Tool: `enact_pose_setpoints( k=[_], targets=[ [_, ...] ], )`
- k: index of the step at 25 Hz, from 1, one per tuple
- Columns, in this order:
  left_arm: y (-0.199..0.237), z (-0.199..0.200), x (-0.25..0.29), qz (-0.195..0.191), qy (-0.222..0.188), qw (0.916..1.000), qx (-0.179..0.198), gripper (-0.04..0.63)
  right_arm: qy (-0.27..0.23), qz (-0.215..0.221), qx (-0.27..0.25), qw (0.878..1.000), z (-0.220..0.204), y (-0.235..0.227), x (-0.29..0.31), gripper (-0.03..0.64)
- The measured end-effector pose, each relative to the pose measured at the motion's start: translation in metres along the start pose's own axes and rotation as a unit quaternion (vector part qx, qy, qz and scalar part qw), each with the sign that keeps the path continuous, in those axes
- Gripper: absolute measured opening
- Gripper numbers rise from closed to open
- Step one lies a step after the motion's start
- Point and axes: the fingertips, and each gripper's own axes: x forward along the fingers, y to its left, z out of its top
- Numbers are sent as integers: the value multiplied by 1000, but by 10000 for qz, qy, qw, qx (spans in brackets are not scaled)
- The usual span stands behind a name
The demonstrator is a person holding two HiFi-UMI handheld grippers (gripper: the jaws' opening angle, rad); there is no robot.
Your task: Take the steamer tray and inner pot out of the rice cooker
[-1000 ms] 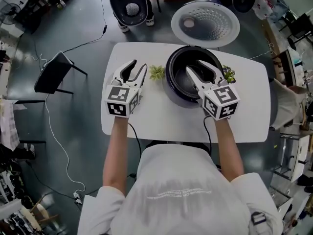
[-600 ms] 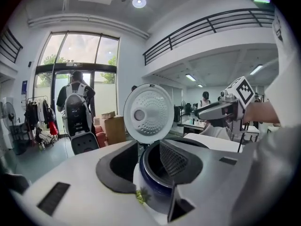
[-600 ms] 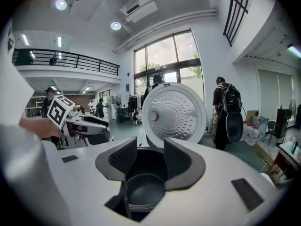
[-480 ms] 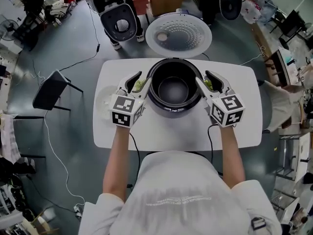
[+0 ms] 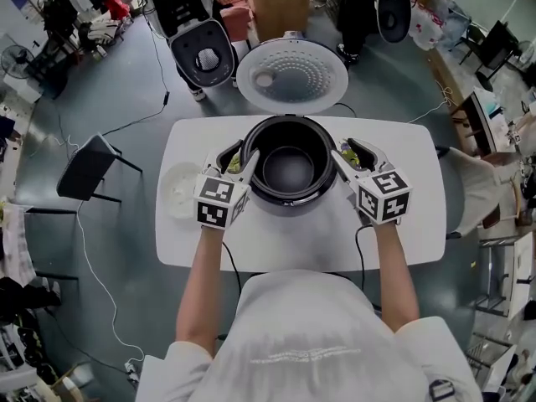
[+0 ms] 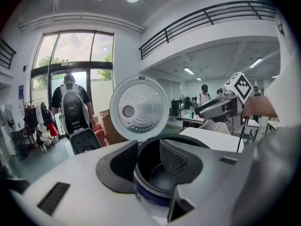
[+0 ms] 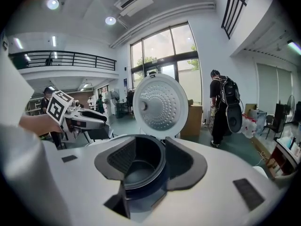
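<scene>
a: right, the rice cooker point(image 5: 289, 122) sits mid-desk, nearer the far edge, with its lid point(image 5: 291, 75) standing open out past that edge.
b: and room on the desk point(image 5: 285, 233)?
a: a broad bare strip along the near edge, and bare surface out to the right end. on the left part lies a pale round thing point(image 5: 178, 189), too washed out to name. a dark chair point(image 5: 88, 167) stands on the floor off the left edge.
b: where's the inner pot point(image 5: 289, 170)?
a: seated in the cooker, its dark bottom in plain view.
b: and the tongs?
a: left tongs point(image 5: 240, 153) at the cooker's left rim, right tongs point(image 5: 350, 150) at its right rim, facing each other across the pot.
b: gripping?
a: no. the left tongs straddle the rim, one jaw outside, the ribbed one inside the pot, a gap showing to the wall. the right tongs sit astride the rim too; their jaws have just been opening, pads off it.
b: anything beneath?
a: green sprigs point(image 5: 235, 165) peeping out under the tongs on the desk.
</scene>
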Motion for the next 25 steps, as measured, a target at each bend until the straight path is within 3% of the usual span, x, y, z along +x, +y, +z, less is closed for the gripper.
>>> enact_pose_setpoints(
  k=[6,11,17,25],
  targets=[
    [1,-49,29,-29,827,9965,-83,160,611,216,297,9975,-45,-7,26,218],
    [9,-75,39,-35,1249,9917,-288,165,1076,328,437,9927,-73,-1,48,218],
    [15,-93,49,-91,1450,9879,-551,176,1176,207,576,9912,-84,-6,62,213],
    [14,-92,51,-166,1323,9853,-1072,155,1418,57,829,9864,-91,-13,67,196]
  ],
)
